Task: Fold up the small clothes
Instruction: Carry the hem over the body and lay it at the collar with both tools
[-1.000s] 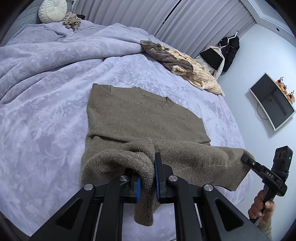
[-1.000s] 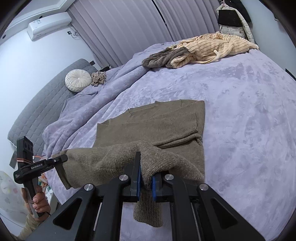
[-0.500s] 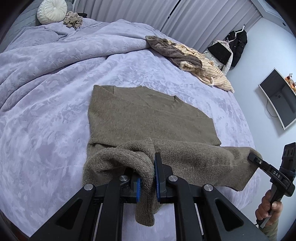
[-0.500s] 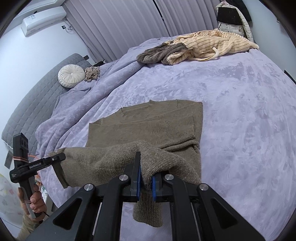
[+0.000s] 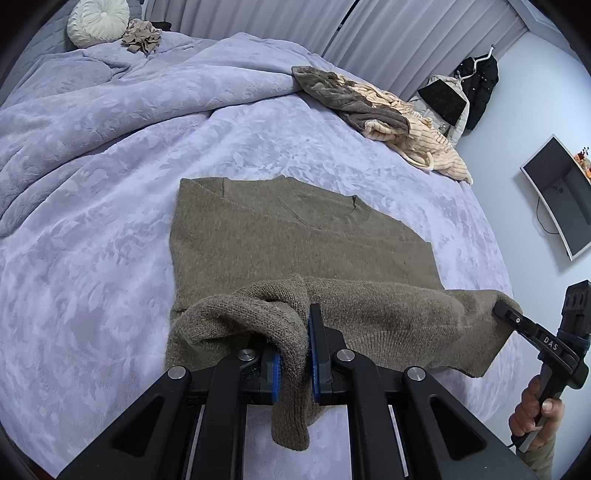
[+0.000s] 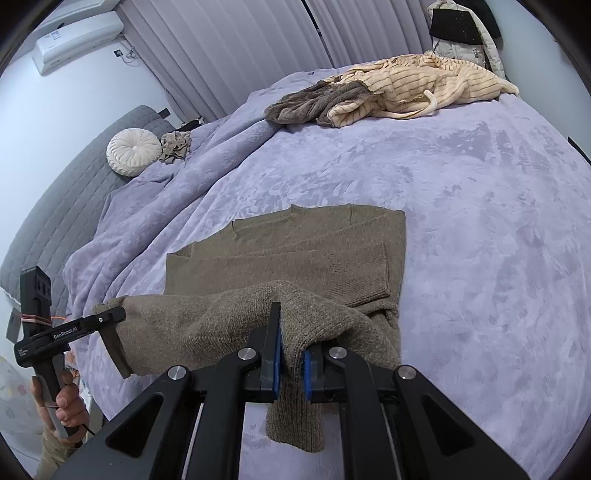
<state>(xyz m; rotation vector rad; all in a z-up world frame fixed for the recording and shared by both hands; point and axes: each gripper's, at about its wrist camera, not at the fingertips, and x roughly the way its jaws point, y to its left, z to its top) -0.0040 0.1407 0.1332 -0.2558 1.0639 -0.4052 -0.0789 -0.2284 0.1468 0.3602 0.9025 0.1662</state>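
Olive-brown knitted sweater [image 5: 295,236] spread flat at centre frame on the lilac plush bed cover [image 5: 92,240], neckline toward the top of the picture, sleeves already folded across the body, near hem raised off the bed and held taut between both tools. Left tool [image 5: 295,354], low centre of its own view, clamped nearly closed on one hem corner, blue pads pressing a bunched fold with a tail of knit hanging below. Right tool [image 6: 291,365], low centre of its own view, fully clamped on the other hem corner in the same way, and seen again at lower right of the left view, gripped by a hand [image 5: 535,410]. Step in hand, by the look of it: carrying the hem forward over the body for a half fold. To do it well: keep both corners level and the edge stretched so no sag forms in the middle; travel both tools together toward the neckline; lower the hem square onto the shoulders, edges aligned at the sides; release only once the knit rests on the layer beneath, to avoid dragging the folded sleeves. Farther out, a heap of striped cream and grey-brown clothes [image 5: 384,107] at upper right, well apart, and a round white cushion [image 5: 98,16] at upper left.
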